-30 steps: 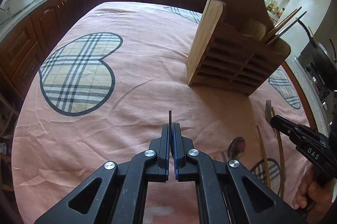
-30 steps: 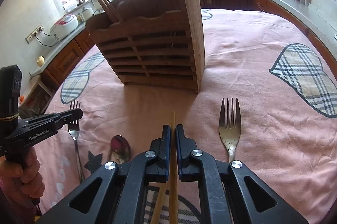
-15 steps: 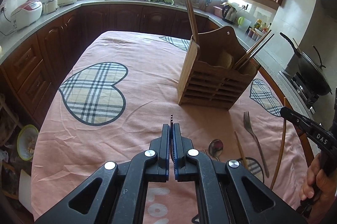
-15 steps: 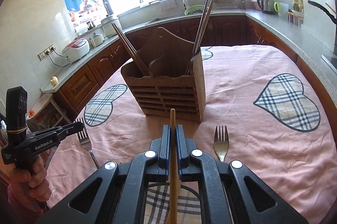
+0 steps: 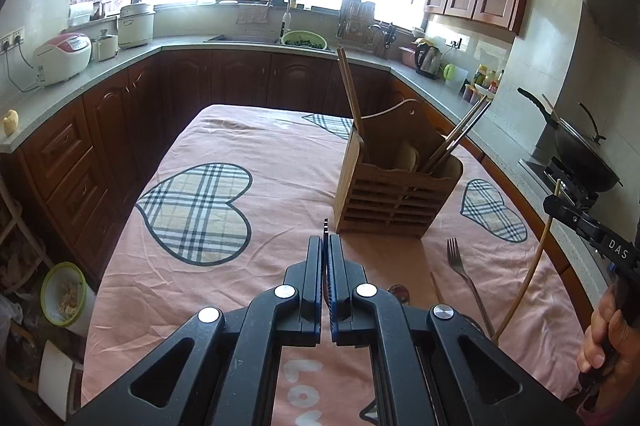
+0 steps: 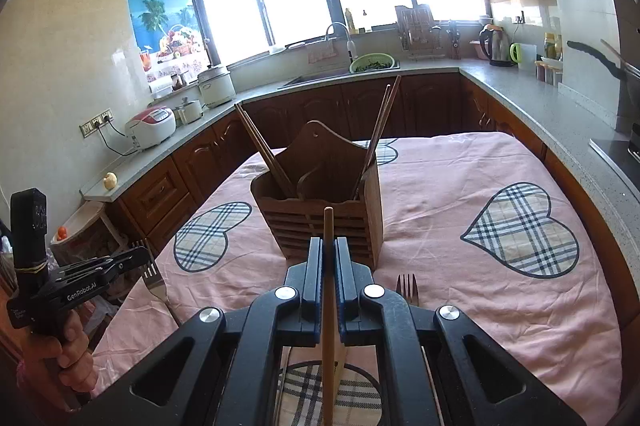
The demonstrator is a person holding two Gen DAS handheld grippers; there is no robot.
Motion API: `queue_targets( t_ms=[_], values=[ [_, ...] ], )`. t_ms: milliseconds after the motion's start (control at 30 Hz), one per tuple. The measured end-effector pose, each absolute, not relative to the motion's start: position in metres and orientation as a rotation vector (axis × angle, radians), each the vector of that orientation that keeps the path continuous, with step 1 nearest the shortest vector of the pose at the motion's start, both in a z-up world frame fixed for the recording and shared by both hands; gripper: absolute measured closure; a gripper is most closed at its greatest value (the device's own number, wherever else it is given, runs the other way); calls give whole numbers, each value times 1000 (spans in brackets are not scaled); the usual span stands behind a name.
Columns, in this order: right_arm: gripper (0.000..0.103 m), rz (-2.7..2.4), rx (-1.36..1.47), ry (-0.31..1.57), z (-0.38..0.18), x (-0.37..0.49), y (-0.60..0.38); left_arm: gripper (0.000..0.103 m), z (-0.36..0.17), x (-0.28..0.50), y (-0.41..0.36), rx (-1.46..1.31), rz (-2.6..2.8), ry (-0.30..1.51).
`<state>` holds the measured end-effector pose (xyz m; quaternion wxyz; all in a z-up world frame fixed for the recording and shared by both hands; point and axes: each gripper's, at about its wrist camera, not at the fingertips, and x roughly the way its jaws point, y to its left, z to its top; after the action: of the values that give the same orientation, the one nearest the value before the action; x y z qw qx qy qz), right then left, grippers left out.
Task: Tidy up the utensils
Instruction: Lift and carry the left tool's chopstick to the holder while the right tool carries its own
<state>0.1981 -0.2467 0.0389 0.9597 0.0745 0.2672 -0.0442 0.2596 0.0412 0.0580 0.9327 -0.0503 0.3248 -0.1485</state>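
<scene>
A wooden utensil holder (image 5: 396, 194) stands on the pink tablecloth, with chopsticks (image 5: 350, 94) leaning in its compartments; it also shows in the right wrist view (image 6: 320, 202). My left gripper (image 5: 327, 246) is shut on a metal fork, seen edge-on here and with its tines (image 6: 150, 268) showing in the right wrist view, held well above the table. My right gripper (image 6: 329, 246) is shut on a wooden chopstick (image 6: 329, 306), also raised; it shows in the left wrist view (image 5: 524, 278). A fork (image 5: 460, 266), a spoon (image 5: 398, 292) and another chopstick (image 5: 436, 286) lie on the cloth.
The table (image 5: 260, 146) has a pink cloth with plaid hearts. Dark wood cabinets and a grey counter (image 5: 80, 86) ring it, with rice cookers, a sink and a kettle. A wok (image 5: 580, 154) sits on the stove at right. A bowl (image 5: 64, 298) sits low at left.
Both grippers have risen and pulled back from the table, each keeping its utensil; the holder and the cutlery on the cloth now look smaller and farther away.
</scene>
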Motion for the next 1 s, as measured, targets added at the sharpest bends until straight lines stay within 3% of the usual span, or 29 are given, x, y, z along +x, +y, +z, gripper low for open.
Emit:
queue_targets(
  t_ms=[1000],
  values=[
    [98,-107,219,232,100,209,-265,102,102,301,35,-116,-290,472]
  ],
)
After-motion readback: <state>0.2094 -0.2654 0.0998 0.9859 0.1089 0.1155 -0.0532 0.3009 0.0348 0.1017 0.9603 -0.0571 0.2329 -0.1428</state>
